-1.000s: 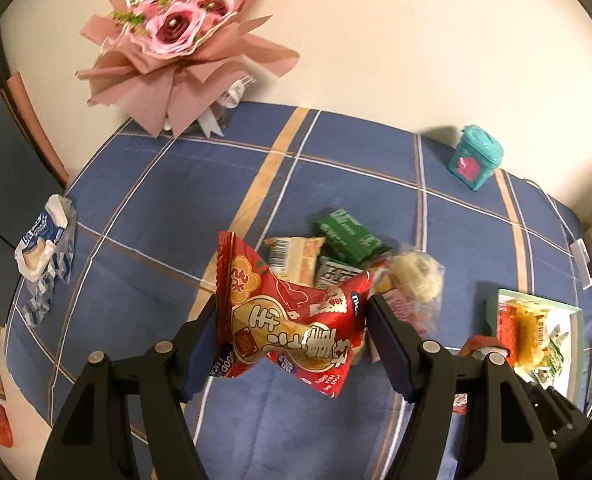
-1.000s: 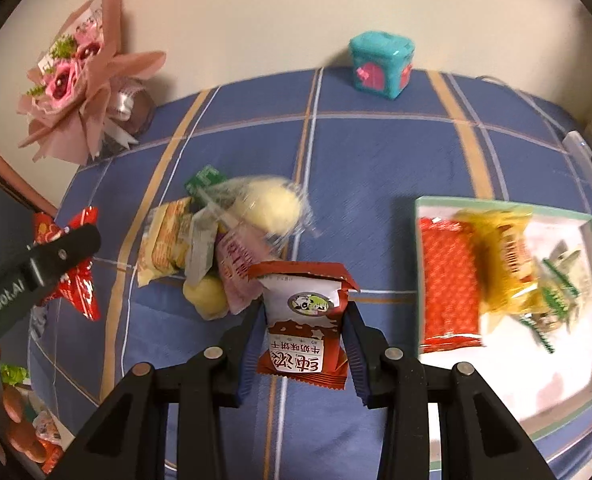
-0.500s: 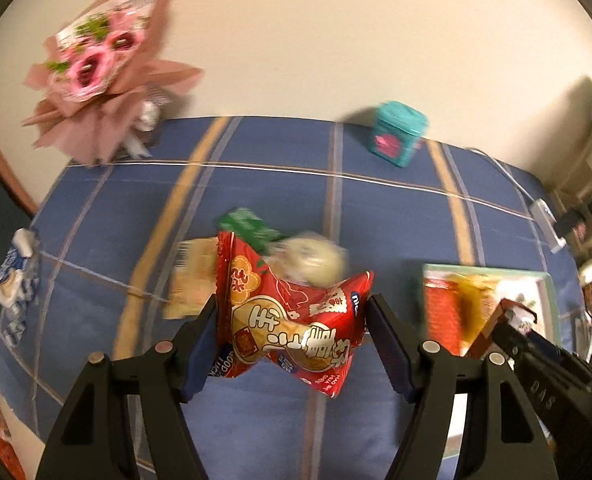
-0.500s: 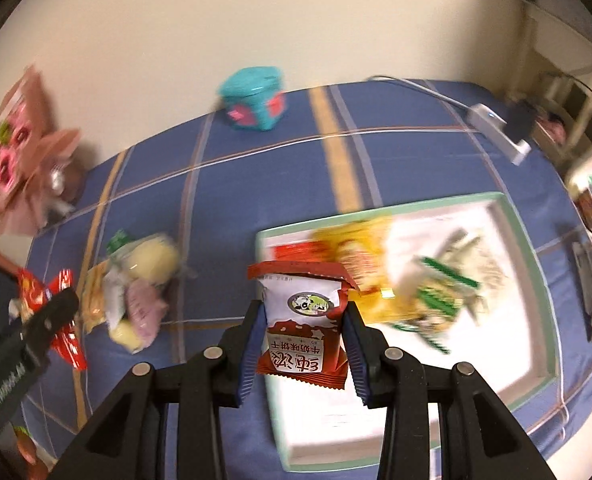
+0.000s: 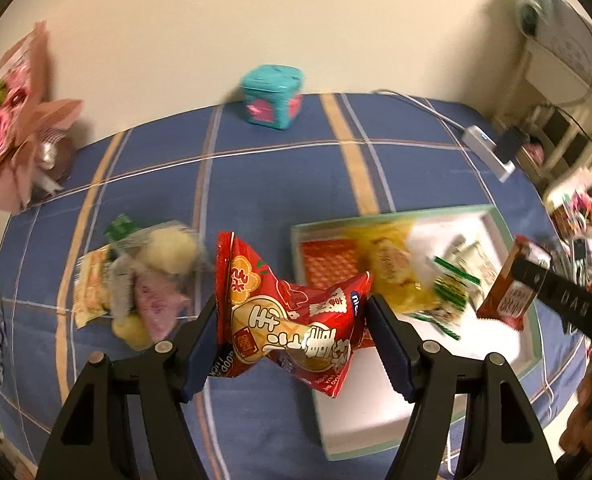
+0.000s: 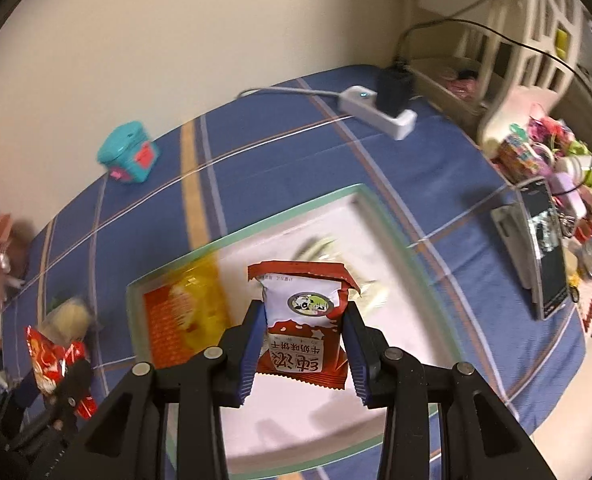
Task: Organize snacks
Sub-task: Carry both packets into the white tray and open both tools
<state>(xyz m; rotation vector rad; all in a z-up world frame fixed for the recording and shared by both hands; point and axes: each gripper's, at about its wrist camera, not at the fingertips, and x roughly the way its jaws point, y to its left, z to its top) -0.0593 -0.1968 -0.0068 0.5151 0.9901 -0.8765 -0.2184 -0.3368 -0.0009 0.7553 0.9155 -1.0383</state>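
My left gripper (image 5: 291, 320) is shut on a crumpled red snack bag (image 5: 291, 320), held above the blue cloth beside the left edge of the white tray (image 5: 496, 216). My right gripper (image 6: 304, 340) is shut on a red-and-white biscuit packet (image 6: 304, 320), held over the tray (image 6: 380, 208). The tray holds a red packet (image 5: 328, 260), a yellow packet (image 5: 392, 276) and green-striped wrappers (image 5: 452, 292). A pile of loose snacks (image 5: 147, 276) lies on the cloth left of the tray. The right gripper with its packet (image 5: 512, 292) also shows in the left wrist view.
A teal box (image 5: 273, 96) stands at the back by the wall. A pink bouquet (image 5: 11, 120) sits at the back left. A white power strip (image 6: 380, 112) with a cable lies at the back right. A phone (image 6: 536, 248) and colourful clutter (image 6: 552, 152) sit at the right.
Both grippers have swung to the right with their packets. The tray has come under the right gripper and next to the left one; the snack pile has shifted left in both views.
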